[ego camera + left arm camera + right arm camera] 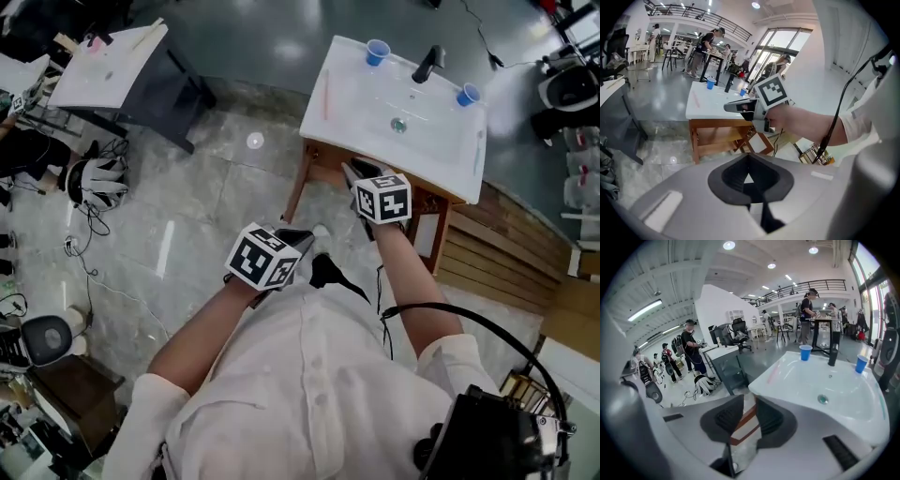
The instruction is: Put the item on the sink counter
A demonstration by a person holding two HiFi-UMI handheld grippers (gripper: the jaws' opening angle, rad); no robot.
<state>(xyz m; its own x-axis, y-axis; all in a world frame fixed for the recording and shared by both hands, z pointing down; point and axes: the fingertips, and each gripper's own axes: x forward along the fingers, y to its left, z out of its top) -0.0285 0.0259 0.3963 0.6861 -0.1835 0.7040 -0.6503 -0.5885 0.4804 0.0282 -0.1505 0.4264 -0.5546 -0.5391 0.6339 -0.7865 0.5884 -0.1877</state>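
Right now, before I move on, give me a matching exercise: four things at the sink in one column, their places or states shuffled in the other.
1. black faucet
2. round metal drain
3. thin pink stick
4. right hand-held gripper

A. left rim of the white sink counter
B. jaws apart, nothing held
C. between two blue plastic cups
D. middle of the basin

Pairs: 1-C, 2-D, 3-A, 4-B.
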